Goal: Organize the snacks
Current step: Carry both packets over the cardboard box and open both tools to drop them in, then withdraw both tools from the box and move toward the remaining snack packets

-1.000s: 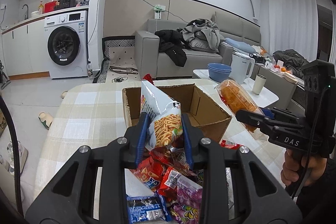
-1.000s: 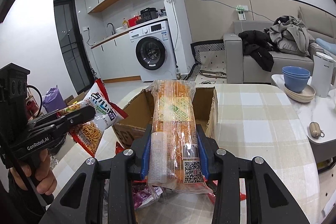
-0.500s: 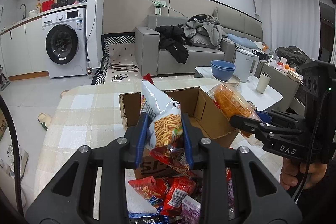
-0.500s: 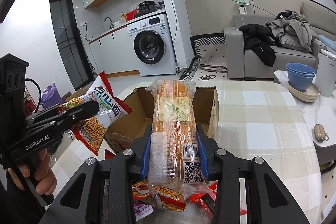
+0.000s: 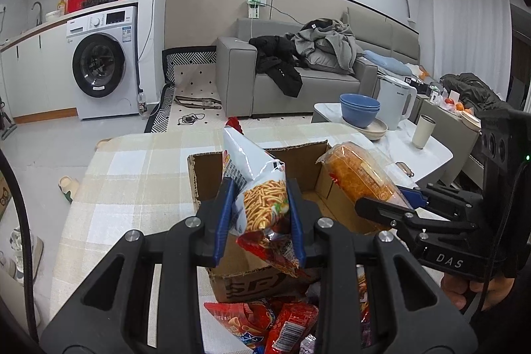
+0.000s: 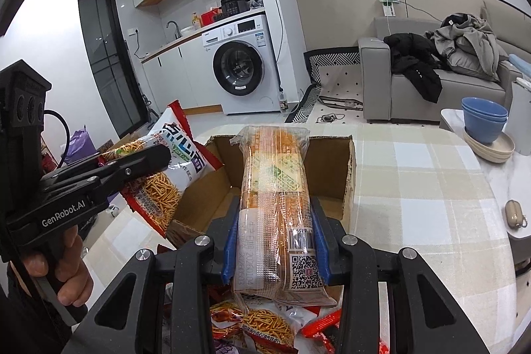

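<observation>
Our left hand-held gripper [image 5: 260, 216] clamps a fried-noodle snack bag [image 5: 262, 201] above the open cardboard box [image 5: 205, 175]. Our right hand-held gripper [image 6: 275, 246] grips a clear-wrapped cracker pack [image 6: 277, 204] over the same box on the checkered surface [image 6: 415, 188], loose snack packets [image 6: 262, 327] below.

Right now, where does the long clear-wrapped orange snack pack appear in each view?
Left wrist view: the long orange snack pack is right of centre, in the right tongs.
Right wrist view: it stands at the centre, between the blue pads.
Shared landmark: the cardboard box behind it.
</observation>
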`<state>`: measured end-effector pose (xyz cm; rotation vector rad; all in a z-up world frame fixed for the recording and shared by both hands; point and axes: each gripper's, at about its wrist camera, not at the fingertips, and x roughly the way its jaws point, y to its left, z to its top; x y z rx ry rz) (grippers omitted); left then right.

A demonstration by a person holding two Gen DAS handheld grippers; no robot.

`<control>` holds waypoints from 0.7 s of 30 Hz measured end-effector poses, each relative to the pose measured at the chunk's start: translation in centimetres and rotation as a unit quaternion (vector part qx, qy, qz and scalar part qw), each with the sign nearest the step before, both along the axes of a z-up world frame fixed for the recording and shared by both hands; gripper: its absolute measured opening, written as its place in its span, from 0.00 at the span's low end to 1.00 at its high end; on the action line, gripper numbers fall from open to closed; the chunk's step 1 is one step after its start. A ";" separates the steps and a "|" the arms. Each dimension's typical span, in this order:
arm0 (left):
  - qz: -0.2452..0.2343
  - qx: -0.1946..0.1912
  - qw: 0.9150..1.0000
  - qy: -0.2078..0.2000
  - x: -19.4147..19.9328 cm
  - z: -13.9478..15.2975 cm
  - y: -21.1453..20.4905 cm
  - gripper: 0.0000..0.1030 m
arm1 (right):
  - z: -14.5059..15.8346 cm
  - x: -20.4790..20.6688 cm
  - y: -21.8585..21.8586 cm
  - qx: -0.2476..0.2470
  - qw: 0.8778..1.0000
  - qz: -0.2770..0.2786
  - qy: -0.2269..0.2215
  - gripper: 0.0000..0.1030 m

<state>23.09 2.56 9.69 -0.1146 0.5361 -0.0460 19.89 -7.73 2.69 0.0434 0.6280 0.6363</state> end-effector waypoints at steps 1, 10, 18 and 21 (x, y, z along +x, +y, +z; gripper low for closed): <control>-0.001 0.000 1.000 0.003 0.3 -0.2 0.0 0.27 | -0.2 0.2 0.0 -0.001 1.000 0.000 0.003 0.37; -0.004 0.011 1.000 0.009 2.6 -1.3 -0.7 0.24 | -0.8 1.1 0.2 -0.009 1.000 -0.001 0.008 0.40; -0.013 0.008 1.000 0.010 2.2 -1.4 -1.0 0.26 | -0.1 -0.4 -2.1 0.003 1.000 -0.014 -0.017 0.77; -0.016 0.009 1.000 0.018 1.1 -1.5 -1.1 0.50 | -0.2 -1.2 -3.8 0.007 1.000 -0.026 -0.015 0.86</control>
